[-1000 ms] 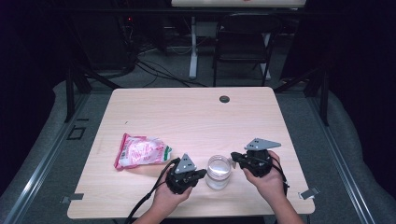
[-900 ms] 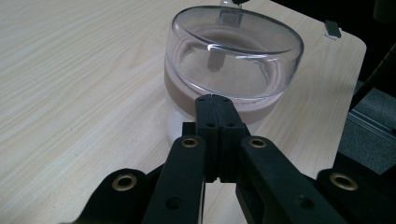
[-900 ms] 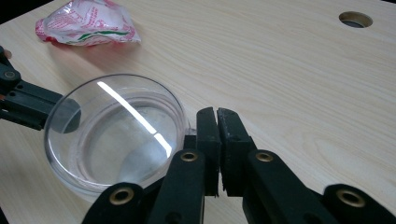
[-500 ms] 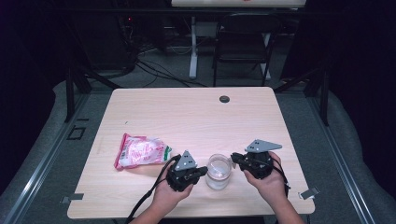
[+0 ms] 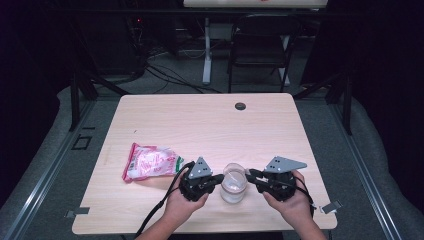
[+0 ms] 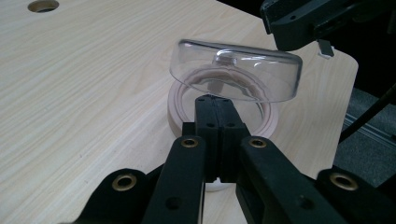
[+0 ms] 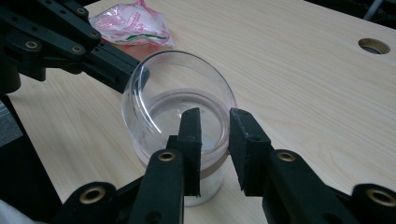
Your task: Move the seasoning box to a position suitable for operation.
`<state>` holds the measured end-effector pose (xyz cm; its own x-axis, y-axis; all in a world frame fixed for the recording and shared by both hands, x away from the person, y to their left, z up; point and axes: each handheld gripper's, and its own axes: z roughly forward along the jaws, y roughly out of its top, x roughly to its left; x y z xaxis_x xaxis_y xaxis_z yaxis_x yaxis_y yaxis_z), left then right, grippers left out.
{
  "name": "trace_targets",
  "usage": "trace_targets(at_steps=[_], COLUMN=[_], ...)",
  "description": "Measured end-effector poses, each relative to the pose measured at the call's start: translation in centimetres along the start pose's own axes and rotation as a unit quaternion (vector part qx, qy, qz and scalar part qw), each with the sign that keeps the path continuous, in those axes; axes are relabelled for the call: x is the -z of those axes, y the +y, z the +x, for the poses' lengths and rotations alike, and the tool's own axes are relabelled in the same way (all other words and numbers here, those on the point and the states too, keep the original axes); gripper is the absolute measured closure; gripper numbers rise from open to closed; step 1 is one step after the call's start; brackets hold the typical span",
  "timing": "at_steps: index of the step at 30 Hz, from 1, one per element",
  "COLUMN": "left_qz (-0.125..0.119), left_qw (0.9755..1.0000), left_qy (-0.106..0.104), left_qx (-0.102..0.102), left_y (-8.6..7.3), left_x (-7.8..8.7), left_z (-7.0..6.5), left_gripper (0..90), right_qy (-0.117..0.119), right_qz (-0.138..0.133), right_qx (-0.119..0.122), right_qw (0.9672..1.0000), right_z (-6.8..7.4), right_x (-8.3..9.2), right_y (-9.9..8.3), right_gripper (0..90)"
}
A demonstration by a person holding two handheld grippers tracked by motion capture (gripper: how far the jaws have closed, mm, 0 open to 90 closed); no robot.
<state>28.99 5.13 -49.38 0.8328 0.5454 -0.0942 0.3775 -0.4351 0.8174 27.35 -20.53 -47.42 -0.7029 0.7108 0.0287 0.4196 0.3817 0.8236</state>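
A clear glass jar (image 5: 233,189) with a pinkish rim (image 6: 173,105) stands near the table's front edge between my two grippers. Its clear domed lid (image 6: 236,70) is lifted and tilted over the mouth. My left gripper (image 5: 218,178) is shut on the lid's edge, its jaws (image 6: 215,100) pressed together at the lower rim. My right gripper (image 5: 251,176) is at the jar's right side. Its jaws (image 7: 215,116) have just been opening and stand apart by the near rim of the jar (image 7: 205,140), pressing on nothing.
A pink and white plastic bag (image 5: 150,162) lies on the table (image 5: 200,125) left of my left hand, also seen as bag (image 7: 130,23). A round cable hole (image 5: 240,106) sits at the far middle. A chair (image 5: 260,45) and cables are beyond the table.
My right gripper's jaws have spread apart and the hand has drawn slightly back from the jar. My left gripper has stayed in place, shut on the lid.
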Motion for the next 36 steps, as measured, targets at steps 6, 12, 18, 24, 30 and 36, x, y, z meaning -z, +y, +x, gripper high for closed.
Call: trace_targets(at_steps=[6, 12, 18, 24, 30, 36], left_qz=[0.004, 0.003, 0.0, -0.004, -0.005, -0.01], left_qw=[1.0, 1.0, 0.9999, 0.9999, 0.9999, 0.9999], left_qy=[0.003, 0.006, 0.008, 0.011, 0.012, 0.012], left_qx=[0.002, -0.003, -0.006, -0.006, -0.007, -0.005], left_y=[0.3, 0.8, 1.5, 1.9, 2.1, 2.1], left_x=[0.0, 0.0, 0.2, 0.3, 0.3, 0.3], left_z=[0.0, -0.2, -0.3, -0.3, -0.3, -0.3], left_gripper=[90.0, 90.0, 90.0, 88.9, 87.0, 85.3], right_qy=[0.004, 0.01, 0.014, 0.011, 0.002, -0.004], right_qz=[-0.003, -0.006, -0.006, -0.006, -0.003, 0.0], right_qx=[0.003, 0.012, 0.027, 0.039, 0.048, 0.052], right_qw=[1.0, 0.9999, 0.9995, 0.9991, 0.9989, 0.9986], right_z=[0.3, 1.1, 2.1, 2.5, 2.5, 2.5], right_x=[0.3, 0.8, 0.9, 0.6, 0.4, 0.2], right_y=[0.1, 0.3, 0.4, 0.4, 0.4, 0.4], right_gripper=[71.9, 66.7, 60.1, 54.5, 52.1, 51.6])
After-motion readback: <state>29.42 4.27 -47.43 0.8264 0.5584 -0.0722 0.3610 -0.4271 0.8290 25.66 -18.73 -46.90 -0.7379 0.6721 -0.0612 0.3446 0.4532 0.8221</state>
